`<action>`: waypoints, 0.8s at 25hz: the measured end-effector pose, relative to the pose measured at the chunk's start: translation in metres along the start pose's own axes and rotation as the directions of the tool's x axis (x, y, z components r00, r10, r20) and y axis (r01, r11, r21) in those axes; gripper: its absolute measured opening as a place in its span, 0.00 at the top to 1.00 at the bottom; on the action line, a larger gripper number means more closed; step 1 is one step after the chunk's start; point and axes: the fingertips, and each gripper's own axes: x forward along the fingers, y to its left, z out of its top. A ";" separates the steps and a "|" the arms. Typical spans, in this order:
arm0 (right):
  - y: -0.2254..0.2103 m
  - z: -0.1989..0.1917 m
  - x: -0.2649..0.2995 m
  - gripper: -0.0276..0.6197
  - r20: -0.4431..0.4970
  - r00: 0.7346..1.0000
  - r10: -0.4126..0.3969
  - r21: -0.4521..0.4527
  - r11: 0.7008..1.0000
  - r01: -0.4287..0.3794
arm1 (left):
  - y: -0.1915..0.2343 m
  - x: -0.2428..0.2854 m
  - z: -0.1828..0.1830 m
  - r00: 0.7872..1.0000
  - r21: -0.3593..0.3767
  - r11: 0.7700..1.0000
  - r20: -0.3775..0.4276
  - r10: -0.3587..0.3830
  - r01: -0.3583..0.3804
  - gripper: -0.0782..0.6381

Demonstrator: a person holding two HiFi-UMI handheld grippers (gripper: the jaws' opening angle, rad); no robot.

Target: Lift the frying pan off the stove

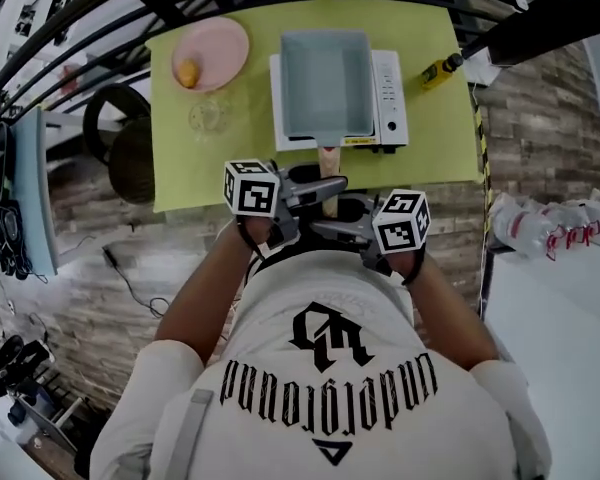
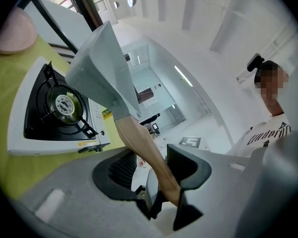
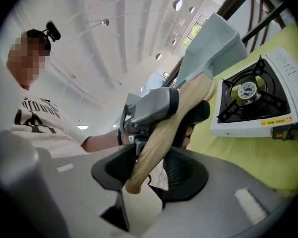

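Frying pan [image 1: 325, 83]: pale grey-blue, plain. Handle [image 1: 327, 160]: light tan wood grain. Stove [image 1: 391, 93]: white casing, black burner grate, yellow label strip. Table mat [image 1: 435, 143]: flat yellow-green. Plate [image 1: 220, 43]: pink. Fruit [image 1: 187, 72]: orange-yellow. Left gripper [image 1: 328, 185] and right gripper [image 1: 325, 230]: grey bodies, dark ribbed pads, cubes patterned with black-and-white square markers. Shirt [image 1: 330, 408]: white, black lettering.
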 end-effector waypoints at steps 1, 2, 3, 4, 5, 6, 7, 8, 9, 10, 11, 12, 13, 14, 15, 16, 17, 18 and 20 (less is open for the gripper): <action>0.006 0.000 0.000 0.69 0.002 1.000 -0.003 -0.009 1.000 0.003 | -0.006 -0.002 0.000 1.000 0.010 1.000 -0.001 -0.002 0.002 0.60; 0.011 0.001 0.000 0.69 0.005 1.000 -0.007 -0.019 1.000 0.007 | -0.012 -0.004 0.000 1.000 0.020 1.000 -0.002 -0.005 0.005 0.60; 0.016 0.001 0.001 0.69 0.009 1.000 -0.011 -0.028 1.000 0.011 | -0.017 -0.006 0.000 1.000 0.030 1.000 -0.003 -0.009 0.009 0.60; 0.020 0.000 0.002 0.69 0.013 1.000 -0.014 -0.035 0.999 0.014 | -0.022 -0.008 -0.001 1.000 0.039 0.999 -0.004 -0.014 0.014 0.60; 0.025 -0.002 0.004 0.69 0.016 1.000 -0.017 -0.041 0.999 0.018 | -0.027 -0.011 -0.002 1.000 0.046 0.999 -0.005 -0.019 0.019 0.60; 0.030 -0.004 0.005 0.69 0.018 1.000 -0.020 -0.046 0.999 0.021 | -0.030 -0.014 -0.005 1.000 0.052 0.998 -0.008 -0.023 0.023 0.60; 0.033 -0.006 0.006 0.69 0.019 1.000 -0.023 -0.051 0.998 0.024 | -0.034 -0.016 -0.007 1.000 0.055 0.998 -0.011 -0.025 0.025 0.60; 0.036 -0.008 0.006 0.69 0.020 1.000 -0.024 -0.055 0.998 0.025 | -0.037 -0.016 -0.009 1.000 0.057 0.998 -0.012 -0.025 0.026 0.60; 0.039 -0.009 0.004 0.69 0.021 0.999 -0.025 -0.057 0.998 0.026 | -0.039 -0.016 -0.010 1.000 0.056 0.998 -0.011 -0.026 0.026 0.60; 0.041 -0.010 0.003 0.69 0.022 0.999 -0.026 -0.058 0.998 0.027 | -0.041 -0.015 -0.012 1.000 0.053 0.998 -0.008 -0.026 0.026 0.60; 0.043 -0.011 0.001 0.68 0.021 0.999 -0.025 -0.059 0.998 0.026 | -0.044 -0.014 -0.013 1.000 0.050 0.998 -0.005 -0.025 0.025 0.60; 0.046 -0.013 -0.002 0.68 0.018 1.000 -0.022 -0.061 0.998 0.023 | -0.047 -0.013 -0.015 1.000 0.049 0.998 -0.001 -0.024 0.024 0.60; 0.048 -0.015 -0.004 0.68 0.014 1.000 -0.020 -0.066 0.998 0.020 | -0.050 -0.011 -0.017 1.000 0.052 0.998 0.003 -0.022 0.022 0.60; 0.051 -0.017 -0.007 0.68 0.010 1.000 -0.018 -0.075 0.997 0.019 | -0.053 -0.010 -0.019 1.000 0.059 0.998 0.006 -0.020 0.020 0.60; 0.053 -0.020 -0.010 0.68 0.006 1.000 -0.017 -0.084 0.996 0.018 | -0.057 -0.008 -0.021 1.000 0.067 0.998 0.009 -0.018 0.018 0.60; 0.055 -0.023 -0.014 0.68 0.003 1.000 -0.016 -0.090 0.996 0.016 | -0.060 -0.005 -0.023 1.000 0.073 0.997 0.013 -0.016 0.015 0.60; 0.059 -0.026 -0.017 0.68 0.001 1.000 -0.013 -0.092 0.996 0.013 | -0.064 -0.003 -0.026 1.000 0.076 0.997 0.017 -0.013 0.012 0.60; 0.063 -0.030 -0.021 0.68 -0.001 1.000 -0.009 -0.091 0.996 0.009 | -0.069 -0.001 -0.030 1.000 0.076 0.997 0.022 -0.010 0.008 0.60; 0.071 -0.040 -0.030 0.68 -0.010 1.000 -0.002 -0.089 0.996 0.001 | -0.079 0.004 -0.040 0.999 0.072 0.997 0.035 -0.002 -0.001 0.60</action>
